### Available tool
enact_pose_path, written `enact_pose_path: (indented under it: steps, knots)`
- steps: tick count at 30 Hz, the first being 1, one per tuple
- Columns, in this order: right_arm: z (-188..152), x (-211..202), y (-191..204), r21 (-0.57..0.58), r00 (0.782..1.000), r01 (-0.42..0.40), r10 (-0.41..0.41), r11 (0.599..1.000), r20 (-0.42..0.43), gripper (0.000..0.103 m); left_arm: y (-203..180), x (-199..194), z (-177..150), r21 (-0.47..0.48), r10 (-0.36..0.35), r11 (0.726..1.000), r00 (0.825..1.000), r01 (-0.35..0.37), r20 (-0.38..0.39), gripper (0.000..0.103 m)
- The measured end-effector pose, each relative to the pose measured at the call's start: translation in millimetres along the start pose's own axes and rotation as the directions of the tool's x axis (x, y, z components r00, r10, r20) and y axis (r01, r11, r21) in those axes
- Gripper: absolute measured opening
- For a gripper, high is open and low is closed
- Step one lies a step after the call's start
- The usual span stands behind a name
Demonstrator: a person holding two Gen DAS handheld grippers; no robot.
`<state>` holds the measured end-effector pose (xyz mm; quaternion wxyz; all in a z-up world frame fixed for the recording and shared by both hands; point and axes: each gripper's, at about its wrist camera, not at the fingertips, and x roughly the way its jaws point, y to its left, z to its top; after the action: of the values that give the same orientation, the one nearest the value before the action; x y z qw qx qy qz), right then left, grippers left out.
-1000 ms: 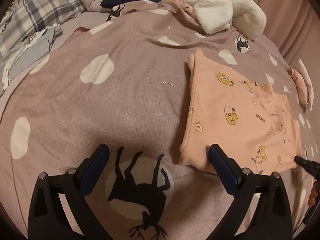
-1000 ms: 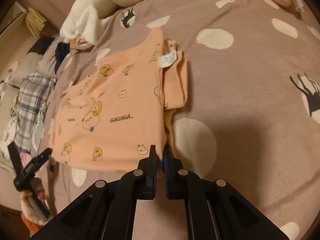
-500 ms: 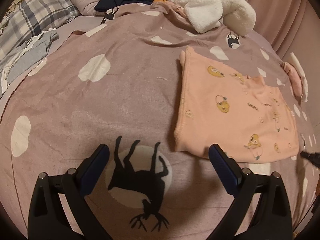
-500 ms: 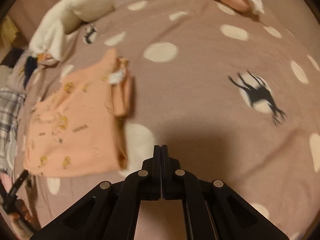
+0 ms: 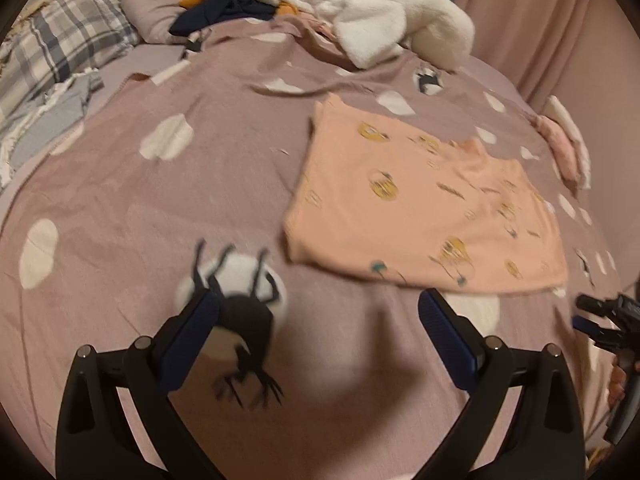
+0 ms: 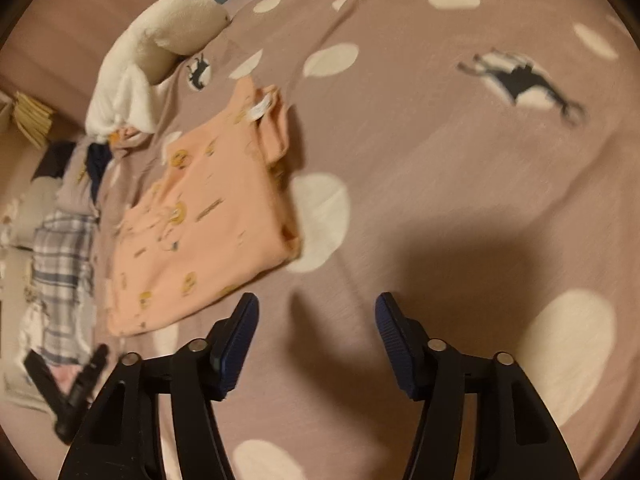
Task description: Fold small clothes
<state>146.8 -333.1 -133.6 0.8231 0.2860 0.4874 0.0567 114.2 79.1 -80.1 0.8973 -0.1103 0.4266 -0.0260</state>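
A small peach shirt with yellow cartoon prints (image 5: 420,204) lies folded flat on the mauve spotted bedspread (image 5: 160,208). It also shows in the right wrist view (image 6: 200,232), with its white label at the far end. My left gripper (image 5: 316,316) is open and empty, hovering above the bedspread just near of the shirt's front edge. My right gripper (image 6: 316,320) is open and empty, to the right of the shirt's near corner and apart from it. The right gripper also shows at the right edge of the left wrist view (image 5: 608,320).
A white fluffy garment (image 5: 372,20) and dark clothes (image 5: 224,4) are piled at the far end of the bed. A plaid pillow (image 5: 60,52) lies far left. A folded pink garment (image 5: 564,144) lies far right. A pink curtain (image 5: 560,20) hangs behind.
My right gripper let go of the shirt's edge, drew back to the right and opened. My left gripper stayed open and pulled back from the shirt. The shirt now lies flat.
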Motion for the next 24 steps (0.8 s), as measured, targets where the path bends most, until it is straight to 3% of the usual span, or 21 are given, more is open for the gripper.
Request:
enact_pose_path:
  steps: [5,9,13,16,24]
  knots:
    - [-8,7,13,0.02,0.999,-0.05,0.05,0.999,0.014,0.074,-4,-4,-14,0.041,-0.013,0.999,1.0,0.013,-0.008,0.101]
    - [-7,16,15,0.086,0.993,-0.11,0.107,0.99,0.042,0.074,-5,-6,-19,0.019,-0.039,0.999,0.999,0.039,-0.016,0.102]
    - [0,31,13,0.197,0.972,-0.233,0.221,0.952,0.079,0.076,-9,-4,-16,-0.013,-0.083,0.997,0.996,0.082,-0.026,0.102]
    - [5,40,13,0.25,0.961,-0.273,0.255,0.929,0.102,0.076,-14,-1,-14,-0.017,-0.089,0.996,0.996,0.089,-0.029,0.102]
    - [33,53,26,0.244,0.973,-0.221,0.198,0.944,0.115,0.076,-18,17,-10,0.024,-0.051,0.998,0.997,0.052,-0.058,0.102]
